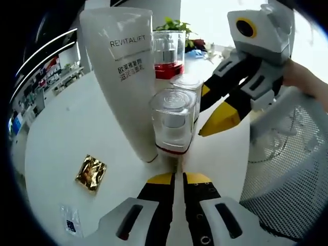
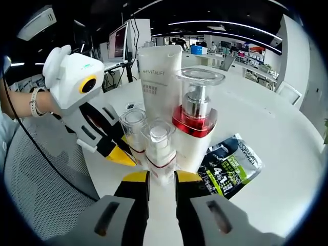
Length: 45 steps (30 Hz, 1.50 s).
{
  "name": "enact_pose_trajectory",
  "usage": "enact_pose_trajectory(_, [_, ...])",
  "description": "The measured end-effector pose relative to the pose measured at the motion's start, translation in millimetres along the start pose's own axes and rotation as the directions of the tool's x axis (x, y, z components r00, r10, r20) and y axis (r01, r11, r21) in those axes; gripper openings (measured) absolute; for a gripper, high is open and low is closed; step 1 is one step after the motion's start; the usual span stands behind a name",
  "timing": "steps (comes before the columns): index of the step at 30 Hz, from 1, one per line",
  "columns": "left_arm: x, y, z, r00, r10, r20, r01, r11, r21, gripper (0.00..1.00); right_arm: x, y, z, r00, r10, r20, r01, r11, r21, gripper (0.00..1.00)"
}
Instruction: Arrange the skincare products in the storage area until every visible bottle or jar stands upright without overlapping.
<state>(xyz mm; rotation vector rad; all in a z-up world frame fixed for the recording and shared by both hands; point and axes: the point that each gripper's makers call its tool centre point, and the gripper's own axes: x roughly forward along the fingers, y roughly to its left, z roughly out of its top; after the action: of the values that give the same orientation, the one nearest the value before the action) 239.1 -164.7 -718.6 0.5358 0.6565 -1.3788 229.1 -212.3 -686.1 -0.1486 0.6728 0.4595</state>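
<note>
A tall white Revitalift tube point(image 1: 125, 77) point(image 2: 161, 72) stands upright on the white table point(image 1: 56, 133). Beside it stands a pump bottle with a red collar and clear cap point(image 1: 168, 51) point(image 2: 197, 115). Two small clear-capped bottles stand upright in front of these. The near one point(image 1: 173, 118) point(image 2: 133, 125) is just ahead of my left gripper point(image 1: 179, 178) point(image 2: 123, 154), whose jaws are shut and hold nothing. The other small bottle point(image 1: 187, 84) point(image 2: 159, 146) is straight ahead of my right gripper point(image 2: 161, 178) point(image 1: 209, 110). Its jaws are open, with their tips at the bottle's base.
A black and green sachet point(image 2: 230, 166) lies flat right of the bottles. A gold sachet point(image 1: 91, 173) and a small clear packet point(image 1: 70, 225) lie on the table's near left. A mesh chair point(image 1: 287, 169) point(image 2: 41, 174) stands at the table's edge. A person's hand point(image 1: 302, 77) holds the right gripper.
</note>
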Motion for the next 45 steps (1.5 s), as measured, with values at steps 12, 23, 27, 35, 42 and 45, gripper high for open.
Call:
enact_pose_trajectory(12, [4.2, 1.1, 5.7, 1.0, -0.006, 0.009, 0.006, 1.0, -0.004, 0.04, 0.4, -2.0, -2.6, 1.0, -0.005, -0.012, 0.005, 1.0, -0.002, 0.18])
enact_pose_trajectory(23, [4.9, 0.1, 6.1, 1.0, -0.013, 0.011, 0.014, 1.0, -0.009, 0.04, 1.2, -2.6, -5.4, 1.0, -0.005, -0.024, 0.005, 1.0, 0.001, 0.17])
enact_pose_trajectory(27, [5.1, -0.5, 6.6, 1.0, -0.015, 0.012, 0.015, 1.0, -0.009, 0.04, 1.1, -2.7, -6.0, 1.0, -0.006, -0.026, 0.006, 1.0, 0.004, 0.18])
enact_pose_trajectory(35, [5.6, 0.1, 7.1, 1.0, -0.013, 0.014, 0.013, 1.0, -0.015, 0.04, 1.1, -3.0, -6.7, 0.999, -0.008, -0.031, 0.008, 1.0, 0.001, 0.17])
enact_pose_trajectory(42, [6.1, -0.3, 6.8, 1.0, -0.013, 0.014, 0.013, 1.0, -0.015, 0.04, 1.0, -3.0, -6.7, 0.999, -0.01, -0.032, 0.01, 1.0, -0.004, 0.17])
enact_pose_trajectory(45, [5.8, -2.1, 6.3, 1.0, -0.018, 0.01, 0.018, 1.0, -0.009, 0.04, 0.7, -3.0, -6.8, 0.999, -0.009, -0.032, 0.009, 1.0, -0.002, 0.17])
